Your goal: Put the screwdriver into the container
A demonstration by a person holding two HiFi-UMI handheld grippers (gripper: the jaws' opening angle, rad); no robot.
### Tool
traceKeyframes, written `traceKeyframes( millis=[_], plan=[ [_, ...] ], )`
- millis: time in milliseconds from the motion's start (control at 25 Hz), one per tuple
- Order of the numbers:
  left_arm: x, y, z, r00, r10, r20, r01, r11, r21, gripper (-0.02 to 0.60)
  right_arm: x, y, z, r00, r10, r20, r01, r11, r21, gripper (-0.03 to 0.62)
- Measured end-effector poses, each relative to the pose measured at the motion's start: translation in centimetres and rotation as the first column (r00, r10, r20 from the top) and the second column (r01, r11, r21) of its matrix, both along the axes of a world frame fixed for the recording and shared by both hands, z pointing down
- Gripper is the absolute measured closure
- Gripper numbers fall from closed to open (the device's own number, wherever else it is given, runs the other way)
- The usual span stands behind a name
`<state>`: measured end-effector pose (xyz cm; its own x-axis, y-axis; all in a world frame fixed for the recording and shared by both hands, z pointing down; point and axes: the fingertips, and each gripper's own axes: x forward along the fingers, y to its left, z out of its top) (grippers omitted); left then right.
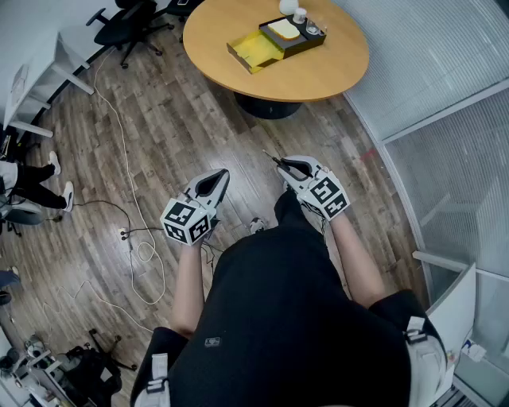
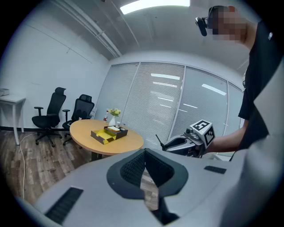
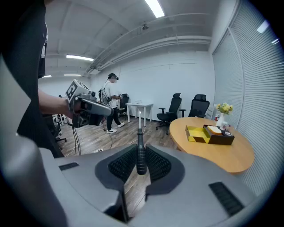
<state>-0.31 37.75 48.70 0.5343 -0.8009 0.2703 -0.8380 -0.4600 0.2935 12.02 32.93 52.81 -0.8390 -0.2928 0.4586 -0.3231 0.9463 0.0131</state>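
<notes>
My right gripper [image 1: 291, 168] [image 3: 140, 153] is shut on a screwdriver [image 3: 140, 156]. Its black handle sits between the pads and its thin shaft [image 1: 275, 160] points ahead toward the table. The container [image 1: 275, 40] [image 3: 209, 133] [image 2: 109, 133] is a yellow and black open box on the round wooden table [image 1: 318, 71], well ahead of both grippers. My left gripper [image 1: 215, 180] [image 2: 144, 156] is held level with the right one, shut with nothing between its pads. The left gripper view shows the right gripper [image 2: 165, 145] with the shaft sticking out.
A vase of flowers [image 3: 225, 109] and small jars stand beside the box. Black office chairs [image 1: 127, 24] and a white desk [image 1: 36, 79] stand at the far left. Cables [image 1: 131, 230] trail over the wooden floor. A glass wall with blinds [image 1: 445, 87] runs along the right. A person [image 3: 112, 103] stands far off.
</notes>
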Motion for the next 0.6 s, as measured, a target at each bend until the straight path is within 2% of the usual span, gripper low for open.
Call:
traceKeyframes(
  millis=[400, 600],
  plan=[
    [-0.2, -0.2, 0.2, 1.0, 0.01, 0.003, -0.01, 1.0, -0.011, 0.577, -0.4, -0.4, 0.0, 0.999, 0.018, 0.027, -0.017, 1.0, -0.025, 0.537],
    [-0.3, -0.9, 0.6, 1.0, 0.006, 0.007, -0.006, 1.0, -0.016, 0.577, -0.5, -1.0, 0.6, 1.0, 0.003, 0.005, -0.003, 1.0, -0.023, 0.537]
  ],
)
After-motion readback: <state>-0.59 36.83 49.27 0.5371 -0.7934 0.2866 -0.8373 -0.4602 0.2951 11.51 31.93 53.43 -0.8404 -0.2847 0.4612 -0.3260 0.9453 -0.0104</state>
